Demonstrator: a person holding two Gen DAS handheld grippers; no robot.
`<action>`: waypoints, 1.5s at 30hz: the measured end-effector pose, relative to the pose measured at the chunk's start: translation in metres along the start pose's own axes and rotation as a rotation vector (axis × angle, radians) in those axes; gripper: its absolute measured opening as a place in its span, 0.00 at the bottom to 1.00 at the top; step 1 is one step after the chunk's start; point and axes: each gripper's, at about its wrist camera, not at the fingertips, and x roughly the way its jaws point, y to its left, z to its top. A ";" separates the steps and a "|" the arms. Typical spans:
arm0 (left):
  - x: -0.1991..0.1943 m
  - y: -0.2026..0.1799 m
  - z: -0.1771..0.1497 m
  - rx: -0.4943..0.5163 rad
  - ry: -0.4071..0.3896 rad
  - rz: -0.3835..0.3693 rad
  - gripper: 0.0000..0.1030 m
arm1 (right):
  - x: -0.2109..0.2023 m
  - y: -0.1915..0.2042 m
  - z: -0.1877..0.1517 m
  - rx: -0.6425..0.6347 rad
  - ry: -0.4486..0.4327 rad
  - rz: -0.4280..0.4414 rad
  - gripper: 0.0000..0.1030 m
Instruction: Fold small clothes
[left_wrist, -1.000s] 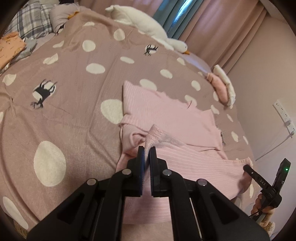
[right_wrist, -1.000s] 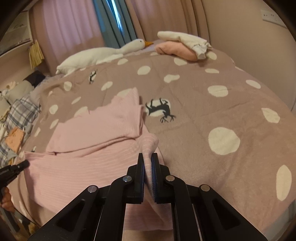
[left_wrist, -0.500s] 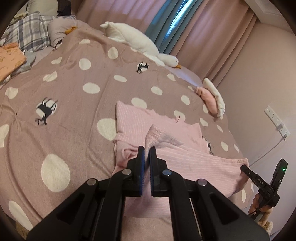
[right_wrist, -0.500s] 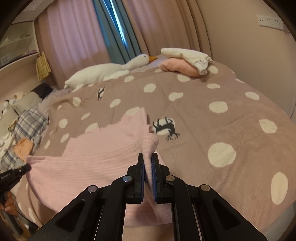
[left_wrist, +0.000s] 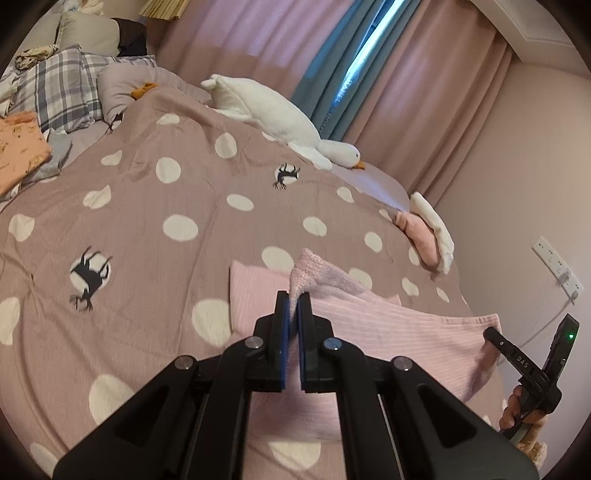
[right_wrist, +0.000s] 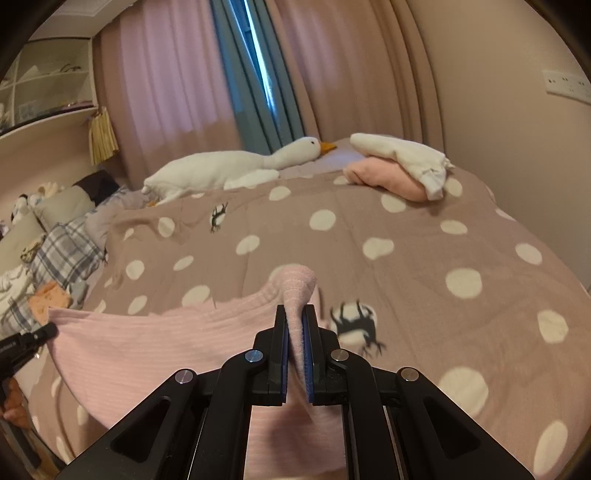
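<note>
While claws grip pink garment (left_wrist: 388, 332), handle (left_wrist: 517, 356) reads "DAS".

Both claws have risen, carrying the pink garment (left_wrist: 388, 332) higher above the bed (left_wrist: 147, 229); its held edge now hangs stretched between them. More of the lower layer is now covered.

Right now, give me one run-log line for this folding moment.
left hand-held gripper: shut on ribbed pink knit garment | right hand-held gripper: shut on same garment | garment: lifted over mauve polka-dot blanket | fold: unfinished
</note>
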 end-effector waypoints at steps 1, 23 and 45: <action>0.004 0.000 0.004 -0.002 -0.006 0.014 0.03 | 0.005 0.001 0.004 -0.002 -0.004 0.003 0.08; 0.065 0.020 0.049 -0.086 -0.018 0.211 0.03 | 0.080 0.021 0.064 -0.089 -0.046 0.146 0.08; 0.160 0.043 0.050 -0.083 0.131 0.343 0.03 | 0.175 -0.012 0.053 0.057 0.138 0.158 0.08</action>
